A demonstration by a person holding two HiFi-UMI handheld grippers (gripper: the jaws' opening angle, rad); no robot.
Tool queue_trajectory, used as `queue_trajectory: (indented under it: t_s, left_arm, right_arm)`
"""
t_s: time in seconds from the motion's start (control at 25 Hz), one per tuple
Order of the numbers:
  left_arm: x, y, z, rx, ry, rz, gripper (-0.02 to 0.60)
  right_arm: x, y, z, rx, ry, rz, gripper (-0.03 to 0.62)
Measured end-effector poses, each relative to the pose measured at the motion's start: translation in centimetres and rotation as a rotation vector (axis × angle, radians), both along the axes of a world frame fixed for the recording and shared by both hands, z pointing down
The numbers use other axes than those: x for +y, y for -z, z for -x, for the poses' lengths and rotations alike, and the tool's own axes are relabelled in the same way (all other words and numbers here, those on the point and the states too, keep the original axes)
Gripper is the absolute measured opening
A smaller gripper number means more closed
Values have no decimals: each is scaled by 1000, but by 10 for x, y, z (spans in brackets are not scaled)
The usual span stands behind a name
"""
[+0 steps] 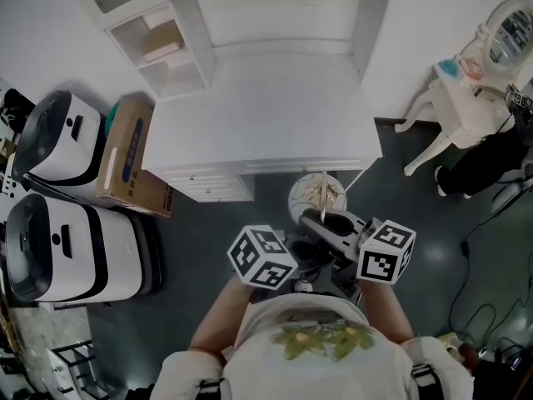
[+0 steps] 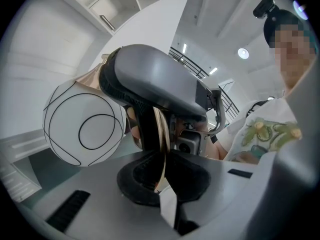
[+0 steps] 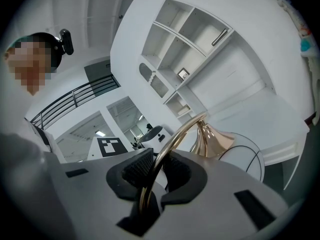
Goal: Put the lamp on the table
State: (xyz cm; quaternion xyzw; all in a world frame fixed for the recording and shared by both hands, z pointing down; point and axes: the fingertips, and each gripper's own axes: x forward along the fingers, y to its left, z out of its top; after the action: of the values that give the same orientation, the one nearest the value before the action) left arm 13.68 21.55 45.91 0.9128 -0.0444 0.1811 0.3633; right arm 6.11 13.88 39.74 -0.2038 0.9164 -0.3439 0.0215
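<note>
Pinching the lamp (image 1: 316, 198) by its gold stem (image 3: 176, 133), the left gripper (image 2: 161, 174) and right gripper (image 3: 156, 170) hold it just short of the table's (image 1: 258, 115) near edge.

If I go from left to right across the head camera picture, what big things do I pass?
white-and-black machines → cardboard box → white table → white curvy-legged stand. The lamp lies within the table's span, so it is left out.
</note>
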Motion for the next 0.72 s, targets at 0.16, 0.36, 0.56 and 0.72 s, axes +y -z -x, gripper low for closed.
queue_trajectory:
  t_s: [0.16, 0.36, 0.56, 0.72]
  left_arm:
    - [-31, 1, 17, 4, -7, -7, 32]
    - [-61, 9, 34, 3, -17, -14, 32]
    - [-85, 21, 54, 17, -38, -33, 32]
    - [-103, 21, 69, 21, -48, -40, 32]
  right_arm:
    - [-31, 2, 16, 1, -13, -11, 77]
    - [-61, 11, 32, -1, -27, -23, 77]
    - [-86, 23, 51, -11, -40, -40, 78]
    - [-105, 24, 64, -7, -59, -48, 77]
